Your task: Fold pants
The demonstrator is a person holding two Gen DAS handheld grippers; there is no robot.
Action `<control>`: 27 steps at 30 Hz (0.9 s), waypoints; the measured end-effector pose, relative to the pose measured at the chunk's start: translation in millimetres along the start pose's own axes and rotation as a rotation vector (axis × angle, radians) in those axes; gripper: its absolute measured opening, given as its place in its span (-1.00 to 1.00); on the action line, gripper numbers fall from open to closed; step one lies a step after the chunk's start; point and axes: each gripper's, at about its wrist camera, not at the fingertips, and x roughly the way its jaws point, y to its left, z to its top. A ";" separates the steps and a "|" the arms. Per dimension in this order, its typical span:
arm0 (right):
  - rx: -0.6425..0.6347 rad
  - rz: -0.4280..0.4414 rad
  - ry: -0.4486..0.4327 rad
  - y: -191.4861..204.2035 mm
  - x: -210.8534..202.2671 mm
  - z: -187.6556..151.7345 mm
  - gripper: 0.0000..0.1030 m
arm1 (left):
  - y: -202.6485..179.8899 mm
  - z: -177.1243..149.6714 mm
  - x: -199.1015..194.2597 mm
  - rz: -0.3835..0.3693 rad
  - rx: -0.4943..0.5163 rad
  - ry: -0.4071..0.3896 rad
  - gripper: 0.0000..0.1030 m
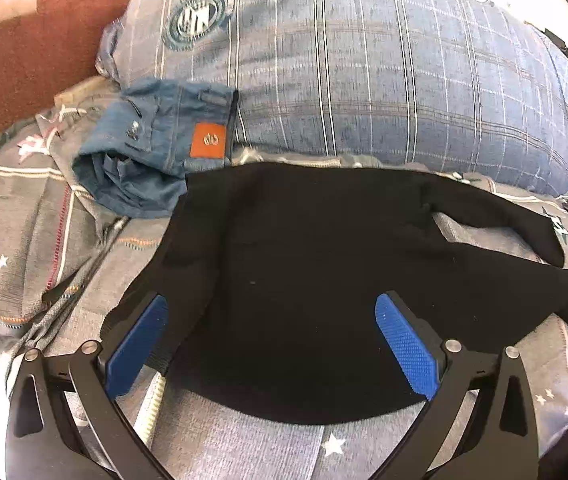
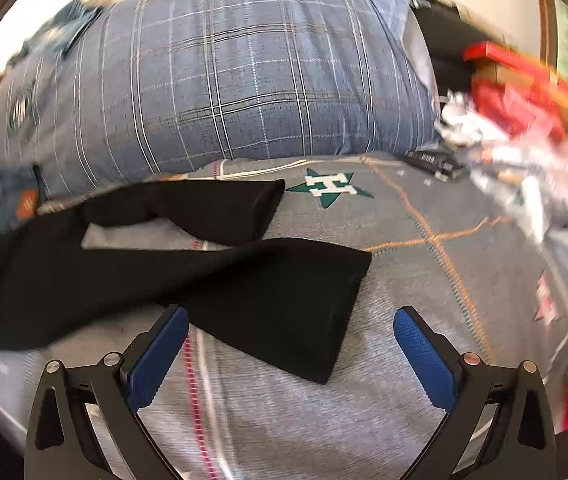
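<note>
Black pants [image 1: 304,264] lie spread flat on the grey bedspread [image 1: 243,448], waist toward the left, two legs reaching right. My left gripper [image 1: 271,320] is open, hovering over the waist part, its blue pads [image 1: 408,348] either side of the cloth. In the right wrist view the two legs [image 2: 243,280] lie apart in a V, the near leg's hem in front. My right gripper [image 2: 292,336] is open just above the near leg's hem, holding nothing.
A big blue plaid pillow [image 1: 364,72] lies behind the pants. Folded blue jeans [image 1: 155,148] sit at the pants' far left. A brown cushion [image 1: 23,52] is at far left. Red boxes and cluttered bags [image 2: 524,100] stand at the right.
</note>
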 end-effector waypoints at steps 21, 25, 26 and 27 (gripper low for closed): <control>0.527 0.427 0.416 -55.1 79.7 54.5 0.97 | -22.5 -22.4 50.4 -0.280 -0.287 0.583 1.00; 0.551 0.370 0.443 -51.7 101.9 58.7 0.43 | -23.2 -15.0 52.4 -0.236 -0.274 0.570 0.70; 0.550 0.367 0.458 -52.6 108.3 58.4 0.05 | -20.5 -11.8 52.5 -0.222 -0.266 0.562 0.58; 0.552 0.366 0.476 -52.3 114.9 57.1 -0.35 | -17.6 -9.2 50.5 -0.206 -0.253 0.552 0.25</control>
